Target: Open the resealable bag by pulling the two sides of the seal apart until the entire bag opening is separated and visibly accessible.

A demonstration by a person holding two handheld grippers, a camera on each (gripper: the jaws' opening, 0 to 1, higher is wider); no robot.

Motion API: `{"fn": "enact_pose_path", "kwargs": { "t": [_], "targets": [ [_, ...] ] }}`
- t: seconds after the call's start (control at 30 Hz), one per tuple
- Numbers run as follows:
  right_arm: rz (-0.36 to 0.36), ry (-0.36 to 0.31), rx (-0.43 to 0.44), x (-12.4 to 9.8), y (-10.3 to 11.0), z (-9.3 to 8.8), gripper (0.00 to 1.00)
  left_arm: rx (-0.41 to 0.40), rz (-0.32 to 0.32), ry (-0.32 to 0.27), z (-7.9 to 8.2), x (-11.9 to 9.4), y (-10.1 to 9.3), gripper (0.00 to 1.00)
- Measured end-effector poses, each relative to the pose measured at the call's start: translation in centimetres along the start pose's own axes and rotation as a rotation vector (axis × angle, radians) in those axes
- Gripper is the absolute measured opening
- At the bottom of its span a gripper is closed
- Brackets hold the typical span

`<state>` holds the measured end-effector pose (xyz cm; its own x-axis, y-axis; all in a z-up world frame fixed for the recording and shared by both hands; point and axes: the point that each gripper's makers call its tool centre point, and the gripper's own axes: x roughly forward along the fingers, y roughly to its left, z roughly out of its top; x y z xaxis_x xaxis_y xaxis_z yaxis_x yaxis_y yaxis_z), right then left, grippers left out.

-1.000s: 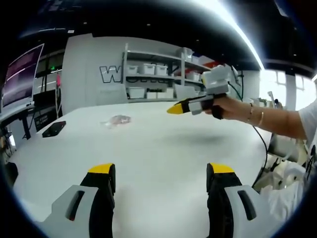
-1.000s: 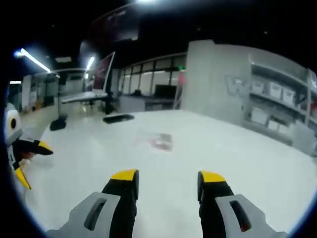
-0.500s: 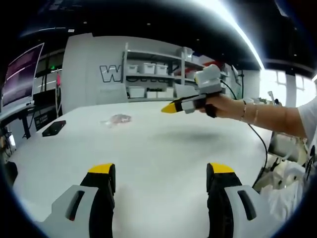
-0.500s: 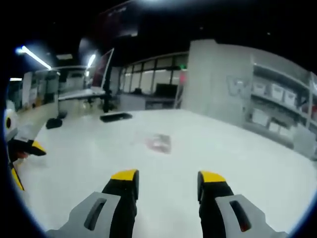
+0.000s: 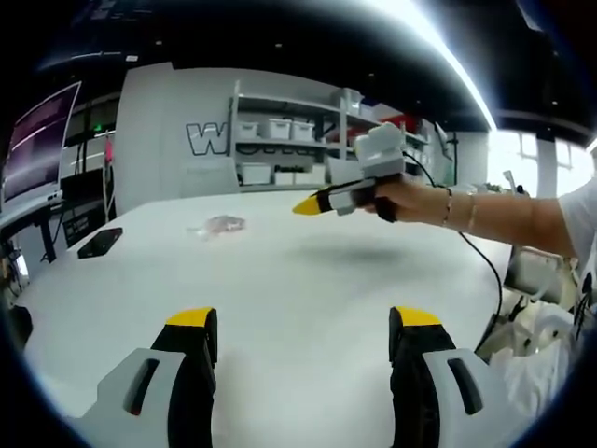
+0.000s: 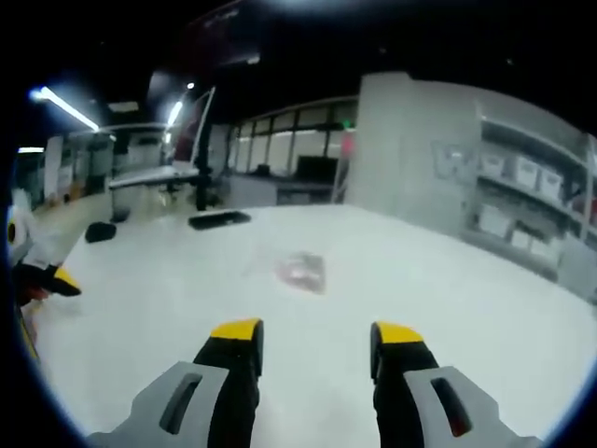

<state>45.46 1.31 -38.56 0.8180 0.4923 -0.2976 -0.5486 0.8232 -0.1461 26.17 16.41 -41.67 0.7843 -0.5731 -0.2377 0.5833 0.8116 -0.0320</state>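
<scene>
Clear resealable bag (image 5: 218, 225): one; grippers: two, jaws apart.

Resealable bag (image 5: 218, 225): small, clear, with pinkish contents visible inside; lies flat on the white table; in the right gripper view (image 6: 300, 270) it sits at 12 o'clock from the jaws, well apart; seal state cannot be determined

Lab or workshop hall: long white worktop (image 5: 308, 280), wall shelving (image 5: 289, 140) stacked with white storage bins (image 5: 278, 130), large monitor (image 5: 37, 140), glazed partition windows (image 6: 280, 154), ceiling strip lights (image 5: 448, 56).
</scene>
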Motion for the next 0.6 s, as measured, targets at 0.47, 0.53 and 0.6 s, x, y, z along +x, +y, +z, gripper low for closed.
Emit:
{"fn": "enact_pose_path", "kwargs": {
  "t": [0.47, 0.53, 0.6],
  "targets": [
    [0.007, 0.009, -0.016, 1.4, 0.8, 0.7, 0.44, 0.001, -0.006, -0.009, 0.4, 0.0, 0.1, 0.74],
    [0.008, 0.014, -0.017, 1.7, 0.9, 0.7, 0.44, -0.001, -0.006, -0.010, 0.5, 0.0, 0.1, 0.74],
    [0.008, 0.022, -0.027, 2.0, 1.0, 0.5, 0.44, -0.002, -0.007, -0.011, 0.5, 0.0, 0.2, 0.74]
  ]
}}
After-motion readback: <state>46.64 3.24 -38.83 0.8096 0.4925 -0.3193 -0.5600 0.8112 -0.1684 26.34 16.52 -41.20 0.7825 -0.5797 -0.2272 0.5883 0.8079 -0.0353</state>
